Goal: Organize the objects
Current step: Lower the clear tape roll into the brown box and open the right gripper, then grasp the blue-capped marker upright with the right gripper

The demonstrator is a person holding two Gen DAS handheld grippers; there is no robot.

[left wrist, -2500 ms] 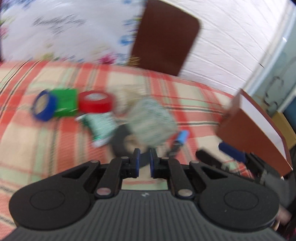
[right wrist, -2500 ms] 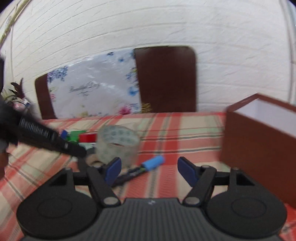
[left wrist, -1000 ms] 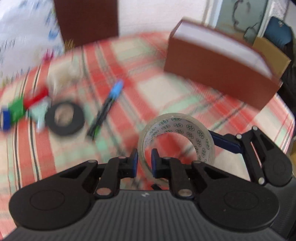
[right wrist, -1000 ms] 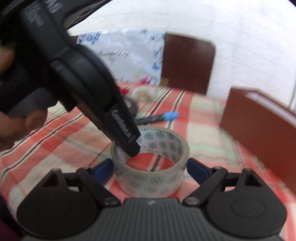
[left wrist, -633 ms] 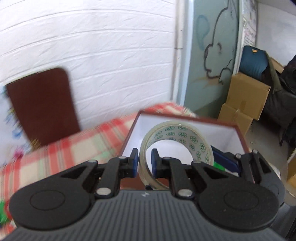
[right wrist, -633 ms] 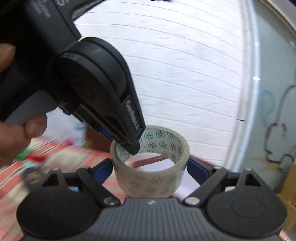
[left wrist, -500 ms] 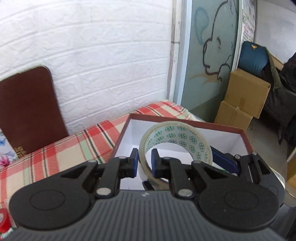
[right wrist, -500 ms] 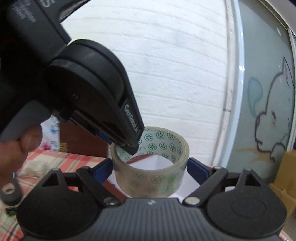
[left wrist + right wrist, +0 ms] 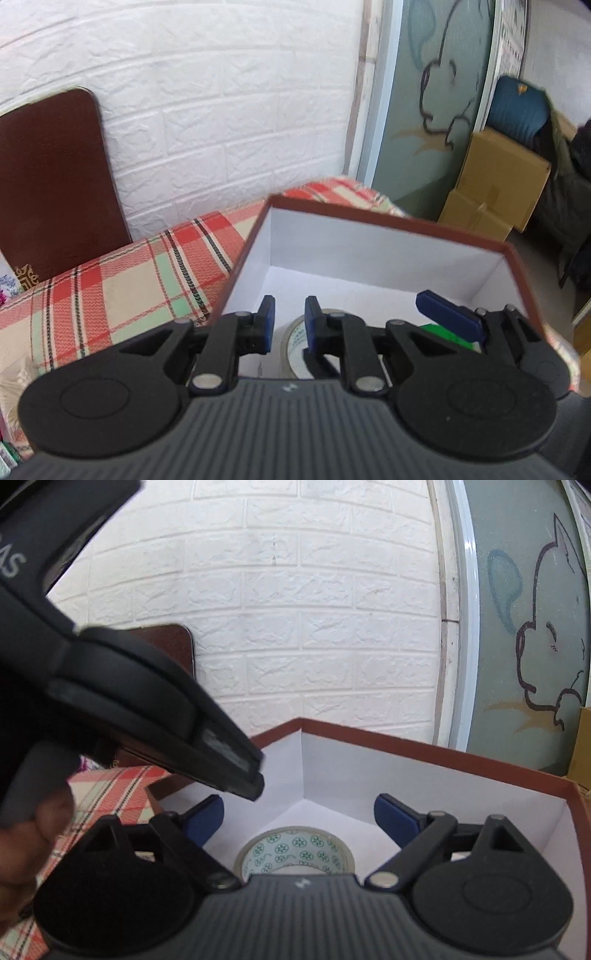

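Observation:
The clear tape roll with green dots [image 9: 295, 853] lies flat on the white floor of the brown box [image 9: 424, 747]. It also shows in the left wrist view [image 9: 293, 347] behind my left fingers. My right gripper [image 9: 298, 814] is open above the roll, not touching it. My left gripper [image 9: 289, 321] is slightly open and empty above the box [image 9: 388, 225]. The left gripper body crosses the right wrist view at upper left [image 9: 155, 716]. A green object [image 9: 445, 330] lies in the box behind my right gripper's blue finger [image 9: 448, 317].
The box stands on a red, green and cream plaid cloth [image 9: 122, 280]. A dark brown chair back [image 9: 51, 177] stands against the white brick wall. Cardboard boxes [image 9: 498, 181] are on the floor at right.
Both grippers held the tape roll over the box half a second ago. Now both have let go and the roll lies on the box floor below them.

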